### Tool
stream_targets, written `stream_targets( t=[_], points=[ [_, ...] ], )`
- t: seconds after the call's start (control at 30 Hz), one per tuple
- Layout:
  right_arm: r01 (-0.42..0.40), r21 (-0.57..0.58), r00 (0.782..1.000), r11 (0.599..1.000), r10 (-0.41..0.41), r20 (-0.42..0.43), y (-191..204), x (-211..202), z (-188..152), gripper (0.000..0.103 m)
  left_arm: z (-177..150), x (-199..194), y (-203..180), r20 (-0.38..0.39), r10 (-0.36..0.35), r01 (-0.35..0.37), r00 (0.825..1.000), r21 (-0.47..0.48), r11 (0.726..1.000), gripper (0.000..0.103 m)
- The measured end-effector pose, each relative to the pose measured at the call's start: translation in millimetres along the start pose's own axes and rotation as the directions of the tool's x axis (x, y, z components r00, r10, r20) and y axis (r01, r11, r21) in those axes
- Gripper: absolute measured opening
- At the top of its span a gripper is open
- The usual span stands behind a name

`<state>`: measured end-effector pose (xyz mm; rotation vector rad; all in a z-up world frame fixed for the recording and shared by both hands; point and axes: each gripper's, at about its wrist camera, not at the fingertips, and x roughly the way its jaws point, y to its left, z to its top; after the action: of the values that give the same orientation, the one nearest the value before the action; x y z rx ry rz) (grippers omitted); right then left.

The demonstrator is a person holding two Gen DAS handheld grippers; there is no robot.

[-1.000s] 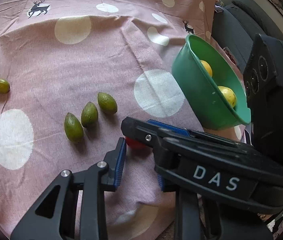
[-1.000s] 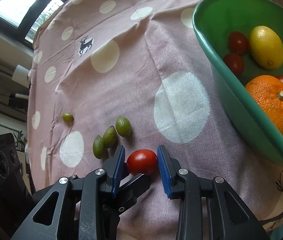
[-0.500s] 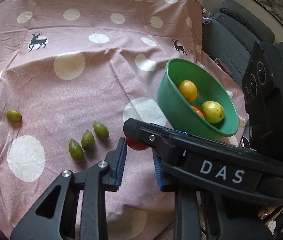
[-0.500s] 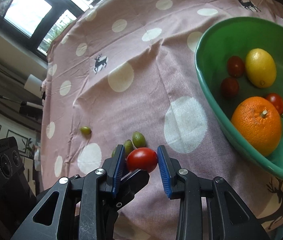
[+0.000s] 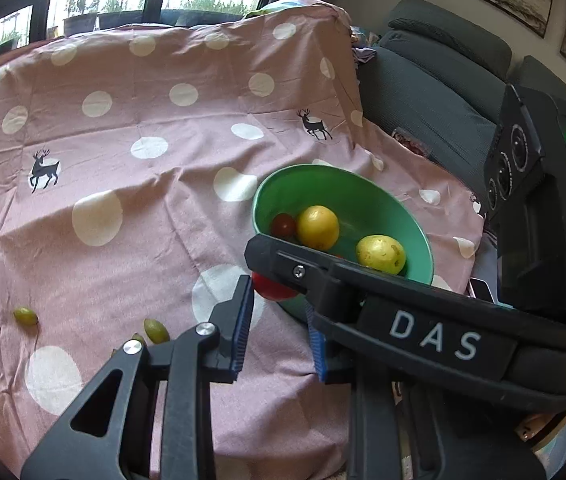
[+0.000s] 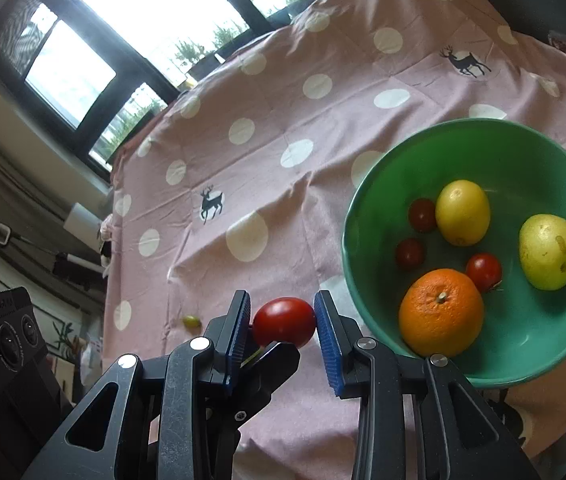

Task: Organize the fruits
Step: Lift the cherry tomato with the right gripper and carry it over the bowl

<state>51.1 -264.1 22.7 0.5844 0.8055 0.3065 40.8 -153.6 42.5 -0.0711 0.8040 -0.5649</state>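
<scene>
Right wrist view: the right gripper [image 6: 283, 320] is clenched on a smooth red cherry tomato [image 6: 285, 322], held in the air just beside the round green plastic bowl [image 6: 367, 200], not yet over its rim.
Left gripper: the left gripper [image 5: 279, 320] has its blue pads apart and nothing between them; it hangs idle behind the right one.
Done: the bowl already holds a dimpled orange [image 6: 441, 312], a yellow lemon [image 6: 463, 212], a pale yellow-green pear-like fruit [image 6: 549, 252] and three small red tomatoes [image 6: 483, 270].
Left: judging by this, the held tomato needs dropping in, then the small green oval fruits [image 5: 157, 330] lying on the pink polka-dot cloth [image 5: 143, 200], one green fruit set apart [image 5: 25, 316].
Hidden: the left gripper's frame covers part of the green cluster, so its count is unclear; the right gripper's body hides the near bowl rim in the left wrist view.
</scene>
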Motion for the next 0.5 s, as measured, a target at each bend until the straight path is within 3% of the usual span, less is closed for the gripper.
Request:
stream_targets(
  t=[0.5],
  points=[
    [0.025,0.121,0.993,0.992,-0.039,0.111,-50.2,-29.0,14.8,0.037,19.5,39.2,-44.6,-0.033,-0.062,0.066,0.997,0.141,0.988,0.024]
  ],
)
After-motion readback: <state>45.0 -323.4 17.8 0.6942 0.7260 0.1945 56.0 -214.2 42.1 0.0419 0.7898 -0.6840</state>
